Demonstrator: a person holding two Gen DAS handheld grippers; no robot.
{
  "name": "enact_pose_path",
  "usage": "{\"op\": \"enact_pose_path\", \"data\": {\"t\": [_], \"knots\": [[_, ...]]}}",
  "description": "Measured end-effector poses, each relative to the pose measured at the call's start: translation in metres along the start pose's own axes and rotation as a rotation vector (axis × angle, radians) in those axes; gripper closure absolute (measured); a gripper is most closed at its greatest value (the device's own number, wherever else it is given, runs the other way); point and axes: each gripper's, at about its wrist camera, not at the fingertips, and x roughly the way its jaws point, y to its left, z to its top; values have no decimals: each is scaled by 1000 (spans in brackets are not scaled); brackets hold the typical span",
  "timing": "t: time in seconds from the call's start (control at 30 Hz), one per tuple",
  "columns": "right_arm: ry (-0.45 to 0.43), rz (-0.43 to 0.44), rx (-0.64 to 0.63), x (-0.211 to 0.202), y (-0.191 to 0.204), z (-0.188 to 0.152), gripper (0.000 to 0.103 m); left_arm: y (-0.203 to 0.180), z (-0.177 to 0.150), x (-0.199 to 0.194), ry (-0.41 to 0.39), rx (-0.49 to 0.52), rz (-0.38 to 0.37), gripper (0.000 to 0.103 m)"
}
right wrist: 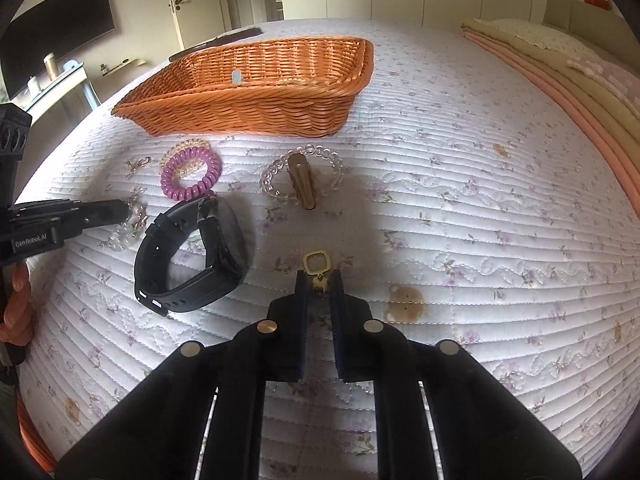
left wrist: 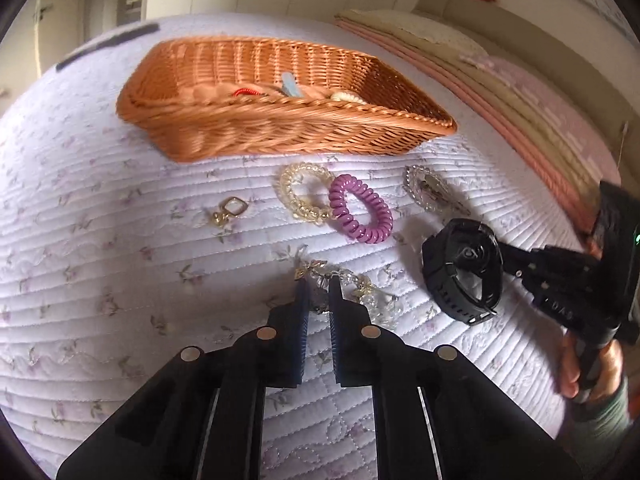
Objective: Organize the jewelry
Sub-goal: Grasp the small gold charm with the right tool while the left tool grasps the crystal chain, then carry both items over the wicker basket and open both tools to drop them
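Observation:
An orange wicker basket (left wrist: 280,128) (right wrist: 256,92) stands on the quilted bed, with a few small items inside. My left gripper (left wrist: 319,284) is shut on a clear crystal bracelet with gold charms (left wrist: 360,292), which also shows in the right wrist view (right wrist: 132,216). My right gripper (right wrist: 319,280) is shut on a gold earring (right wrist: 316,266). A purple coil hair tie (left wrist: 360,214) (right wrist: 191,174), an amber beaded bracelet (left wrist: 302,192), a second gold earring (left wrist: 228,212), a clear bead bracelet around a brown clip (right wrist: 302,178) and a black watch (right wrist: 188,256) (left wrist: 460,270) lie in front of the basket.
Folded pink and beige blankets and a pillow (right wrist: 560,64) lie along the right side of the bed. A small bear-shaped brown piece (right wrist: 404,302) lies right of my right gripper. A desk (right wrist: 60,80) stands beyond the bed at left.

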Motion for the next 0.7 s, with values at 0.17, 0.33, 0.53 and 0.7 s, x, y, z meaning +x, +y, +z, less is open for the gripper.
{"op": "enact_pose_path", "data": {"t": [0.17, 0.33, 0.53, 0.7], "knots": [[-21, 6, 15, -5, -2, -1, 94, 0, -3, -14, -64, -1, -27, 95], [-55, 24, 44, -15, -7, 0, 94, 6, -4, -32, -124, -42, -101, 95], [-80, 89, 88, -32, -9, 3, 94, -8, 5, -58, -189, -16, -151, 95], [-119, 90, 70, -52, -1, 12, 94, -17, 12, -83, -259, 12, -168, 95]]}}
